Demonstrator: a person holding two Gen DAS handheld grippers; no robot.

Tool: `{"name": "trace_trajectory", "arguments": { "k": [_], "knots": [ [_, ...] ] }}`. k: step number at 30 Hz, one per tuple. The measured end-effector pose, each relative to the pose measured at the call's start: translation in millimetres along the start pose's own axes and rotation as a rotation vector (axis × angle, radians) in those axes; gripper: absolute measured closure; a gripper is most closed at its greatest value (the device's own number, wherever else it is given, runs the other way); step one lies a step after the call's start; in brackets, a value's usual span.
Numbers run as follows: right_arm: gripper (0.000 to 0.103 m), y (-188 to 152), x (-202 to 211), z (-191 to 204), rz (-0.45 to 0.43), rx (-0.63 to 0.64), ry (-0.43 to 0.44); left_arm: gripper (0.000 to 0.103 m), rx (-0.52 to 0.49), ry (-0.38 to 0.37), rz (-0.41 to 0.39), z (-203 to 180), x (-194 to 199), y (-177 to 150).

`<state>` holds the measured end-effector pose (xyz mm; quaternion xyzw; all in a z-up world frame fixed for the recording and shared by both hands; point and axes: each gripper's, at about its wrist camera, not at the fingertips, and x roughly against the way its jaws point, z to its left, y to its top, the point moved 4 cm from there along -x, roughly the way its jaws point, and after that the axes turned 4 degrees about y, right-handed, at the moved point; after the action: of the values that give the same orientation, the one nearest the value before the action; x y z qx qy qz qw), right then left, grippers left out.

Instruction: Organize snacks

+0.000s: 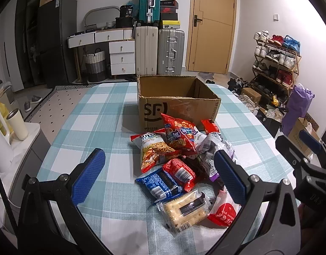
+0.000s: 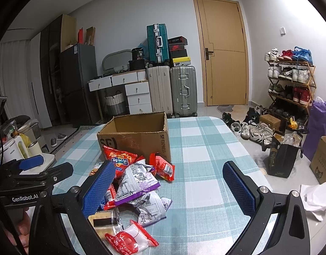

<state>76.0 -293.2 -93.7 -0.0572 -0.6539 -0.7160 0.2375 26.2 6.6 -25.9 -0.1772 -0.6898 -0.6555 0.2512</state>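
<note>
An open cardboard box (image 1: 179, 104) marked SF stands on the checked table; it also shows in the right wrist view (image 2: 135, 136). A pile of snack packs lies in front of it: a red chip bag (image 1: 179, 133), a noodle-stick bag (image 1: 154, 150), a blue pack (image 1: 160, 186), a cracker pack (image 1: 184, 210), purple-white packs (image 2: 137, 182) and a red-white pack (image 2: 131, 238). My left gripper (image 1: 160, 174) is open above the near side of the pile. My right gripper (image 2: 169, 189) is open just right of the pile. Both are empty.
The table's checked cloth (image 1: 95, 127) extends left of the pile and to the right (image 2: 205, 159). A white side stand with a cup (image 1: 17, 124) is at the left. Suitcases (image 1: 158, 51), drawers, a door and a shoe rack (image 2: 290, 80) stand beyond.
</note>
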Motion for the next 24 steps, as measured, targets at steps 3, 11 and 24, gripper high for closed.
{"name": "trace_trajectory", "arguments": {
  "k": [3,11,24],
  "knots": [
    [0.0,-5,-3,5,0.011,0.0,0.01,0.001,-0.005,0.001,0.003,-1,0,-1],
    [0.0,-16,-5,10,0.049,0.023,0.042,0.001,-0.003,0.006,0.011,-1,-2,-3],
    [0.0,-48,-15,18,0.171,0.021,0.122,0.001,0.009,0.008,0.02,5,-8,-6]
  ]
}}
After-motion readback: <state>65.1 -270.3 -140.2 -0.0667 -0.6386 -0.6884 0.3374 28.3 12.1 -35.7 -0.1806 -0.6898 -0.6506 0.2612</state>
